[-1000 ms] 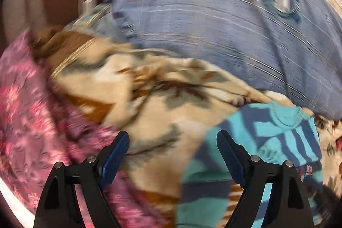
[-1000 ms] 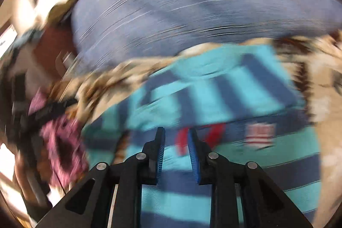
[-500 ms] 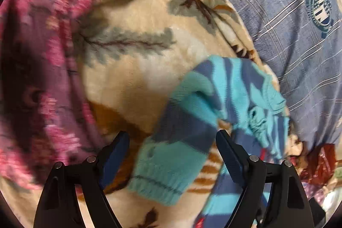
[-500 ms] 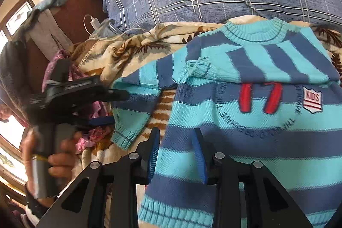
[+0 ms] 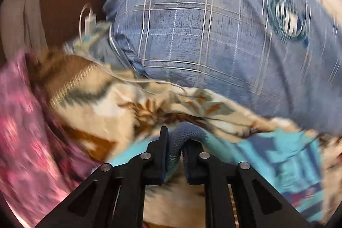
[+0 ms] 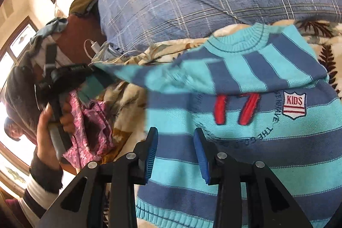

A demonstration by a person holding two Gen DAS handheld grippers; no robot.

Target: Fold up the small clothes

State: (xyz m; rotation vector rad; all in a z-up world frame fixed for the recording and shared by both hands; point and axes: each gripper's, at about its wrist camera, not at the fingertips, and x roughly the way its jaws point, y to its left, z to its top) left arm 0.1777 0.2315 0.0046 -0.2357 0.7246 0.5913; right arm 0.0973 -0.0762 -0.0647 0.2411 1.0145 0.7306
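Observation:
A small turquoise and navy striped sweater [image 6: 245, 121] with a red "77" and a "KIDS" badge lies front up on a floral blanket [image 6: 128, 97]. My left gripper [image 5: 175, 149] is shut on the sweater's sleeve cuff [image 5: 181, 138] and holds it lifted; in the right wrist view the sleeve [image 6: 136, 76] stretches out to the left toward that gripper [image 6: 70, 76]. My right gripper [image 6: 175, 153] is open, its jaws apart just above the sweater's lower left body.
A large blue plaid pillow [image 5: 203, 35] lies behind the sweater, also in the right wrist view [image 6: 192, 3]. A pink floral garment [image 5: 25, 131] is bunched at the left. A white charger and cable [image 6: 94, 46] lie by the headboard.
My left gripper has closed on the sleeve cuff and lifted it, pulling the sleeve out leftward. My right gripper has opened wider over the sweater's body.

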